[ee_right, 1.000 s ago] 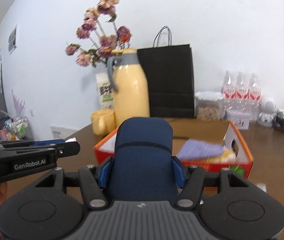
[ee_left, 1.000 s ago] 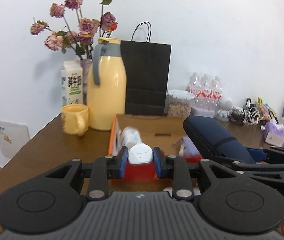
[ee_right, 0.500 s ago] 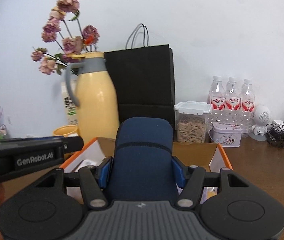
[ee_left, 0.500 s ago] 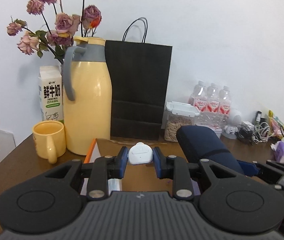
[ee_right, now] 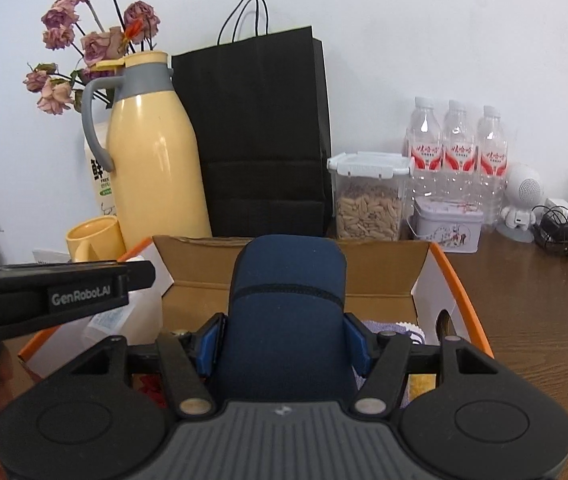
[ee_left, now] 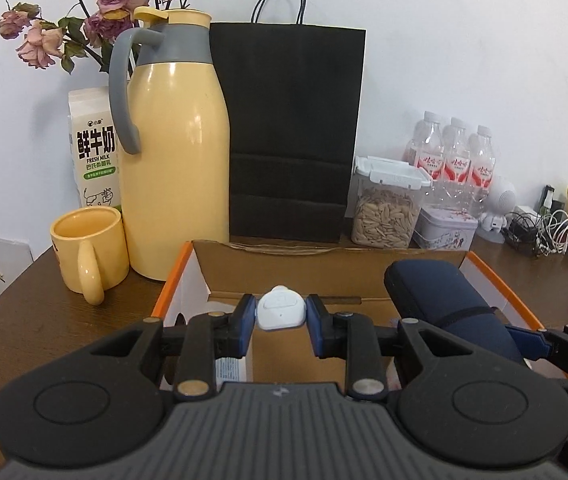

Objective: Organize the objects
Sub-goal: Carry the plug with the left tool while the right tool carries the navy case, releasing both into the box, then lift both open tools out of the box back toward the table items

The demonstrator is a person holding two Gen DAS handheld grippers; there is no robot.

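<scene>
Both claws are parked over the open orange-edged cardboard box on the dark brown wooden bench. The left claw has a small white rounded plastic gadget between its blue pads, and the jaws are easing apart right now, though the pads look like they're still touching its sides. The right claw has a navy blue zippered fabric case wedged between its pads, sticking out forward over the box; those jaws are widening too, but the case still sits snug between them.

Inside the box I can make out a white bottle-ish thing on the left and some purple cloth on the right, mostly hidden. Behind the box: tall yellow thermos jug with a grey handle, yellow mug, milk carton, black paper bag, and a clear tub of seeds.
</scene>
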